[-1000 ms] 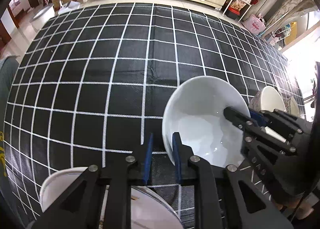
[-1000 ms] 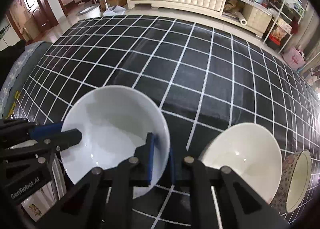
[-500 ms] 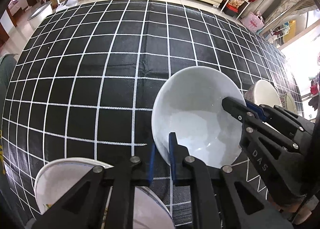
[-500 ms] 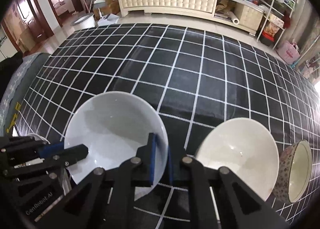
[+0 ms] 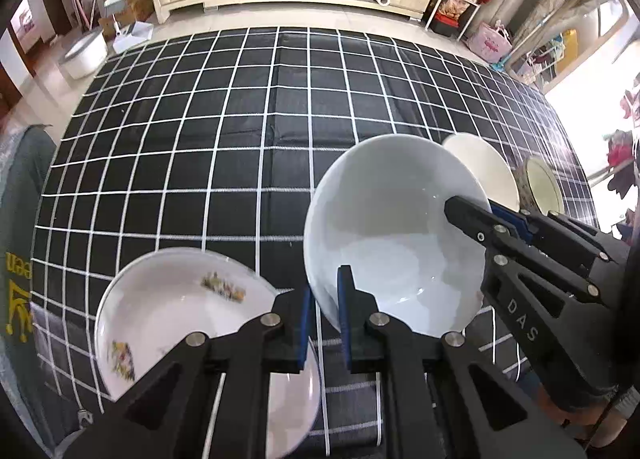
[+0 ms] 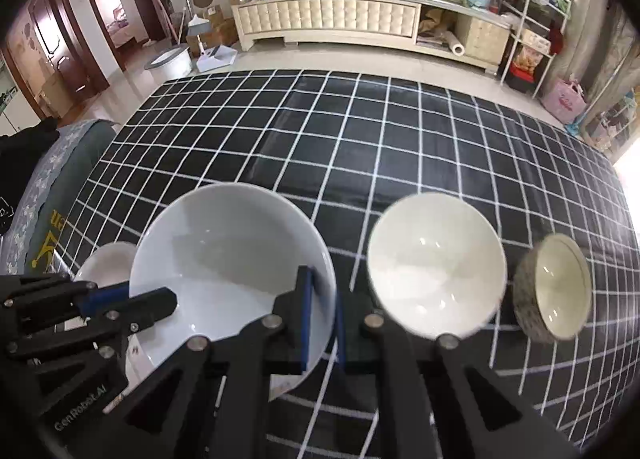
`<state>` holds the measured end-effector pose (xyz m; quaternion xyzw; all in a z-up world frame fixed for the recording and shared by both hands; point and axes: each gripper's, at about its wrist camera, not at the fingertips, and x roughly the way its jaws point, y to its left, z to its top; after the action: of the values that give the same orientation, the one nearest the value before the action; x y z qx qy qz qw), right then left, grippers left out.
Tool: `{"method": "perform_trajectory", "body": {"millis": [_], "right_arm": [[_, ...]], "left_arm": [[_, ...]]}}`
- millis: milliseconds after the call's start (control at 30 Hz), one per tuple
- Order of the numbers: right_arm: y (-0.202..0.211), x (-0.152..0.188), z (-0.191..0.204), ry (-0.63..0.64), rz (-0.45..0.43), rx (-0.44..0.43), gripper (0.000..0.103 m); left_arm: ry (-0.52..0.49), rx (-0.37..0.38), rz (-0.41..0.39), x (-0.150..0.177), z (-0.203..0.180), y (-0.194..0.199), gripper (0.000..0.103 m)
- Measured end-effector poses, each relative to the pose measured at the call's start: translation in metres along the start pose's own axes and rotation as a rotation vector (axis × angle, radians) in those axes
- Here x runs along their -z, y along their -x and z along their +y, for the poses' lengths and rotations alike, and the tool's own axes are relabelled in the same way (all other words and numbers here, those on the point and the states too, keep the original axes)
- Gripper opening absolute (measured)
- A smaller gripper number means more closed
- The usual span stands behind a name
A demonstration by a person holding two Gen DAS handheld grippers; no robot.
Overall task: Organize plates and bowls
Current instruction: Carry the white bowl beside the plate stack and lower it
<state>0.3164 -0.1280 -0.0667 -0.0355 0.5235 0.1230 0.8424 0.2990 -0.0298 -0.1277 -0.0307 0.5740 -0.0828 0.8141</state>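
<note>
A large white bowl hangs above the black checked tablecloth, gripped from both sides. My left gripper is shut on its near-left rim. My right gripper is shut on the opposite rim and shows at the right in the left wrist view. Below to the left sits a white plate with flower prints. A cream bowl and a small patterned bowl stand on the cloth to the right.
The cloth-covered table stretches away ahead. A grey chair back stands at its left edge. Beyond the far edge are a floor, a long white cabinet and a shelf rack.
Both grippers have risen with the white bowl, which has lifted off the cloth. The flowered plate and the bowls to the right now show more fully below.
</note>
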Motion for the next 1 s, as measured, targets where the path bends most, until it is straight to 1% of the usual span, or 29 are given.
{"method": "perform_trajectory", "body": {"millis": [100, 267, 433, 533, 700, 800, 867, 1000], "right_arm": [[0.010, 0.017, 0.003, -0.019, 0.005, 0.000, 0.013], [0.014, 0.041, 0.003, -0.064, 0.033, -0.016, 0.013], [0.011, 0.067, 0.003, -0.103, 0.068, -0.010, 0.013], [0.006, 0.078, 0.002, -0.120, 0.086, -0.008, 0.013], [-0.002, 0.093, 0.001, -0.116, 0.102, -0.008, 0.013], [-0.008, 0.092, -0.002, -0.125, 0.107, -0.009, 0.013], [-0.011, 0.089, -0.005, -0.131, 0.106, -0.005, 0.013], [-0.018, 0.087, -0.006, -0.123, 0.116, 0.004, 0.013]], "left_arm": [[-0.015, -0.006, -0.005, 0.015, -0.003, 0.009, 0.010], [-0.024, -0.006, 0.014, 0.039, -0.009, 0.010, 0.009], [-0.011, 0.012, 0.046, 0.064, -0.013, 0.002, 0.009], [-0.018, 0.007, 0.073, 0.078, -0.018, -0.010, 0.009], [0.003, 0.016, 0.093, 0.081, -0.018, -0.020, 0.009], [-0.002, 0.013, 0.092, 0.075, -0.019, -0.024, 0.009], [-0.027, 0.004, 0.082, 0.074, -0.022, -0.027, 0.009], [-0.023, 0.005, 0.084, 0.072, -0.022, -0.034, 0.009]]}}
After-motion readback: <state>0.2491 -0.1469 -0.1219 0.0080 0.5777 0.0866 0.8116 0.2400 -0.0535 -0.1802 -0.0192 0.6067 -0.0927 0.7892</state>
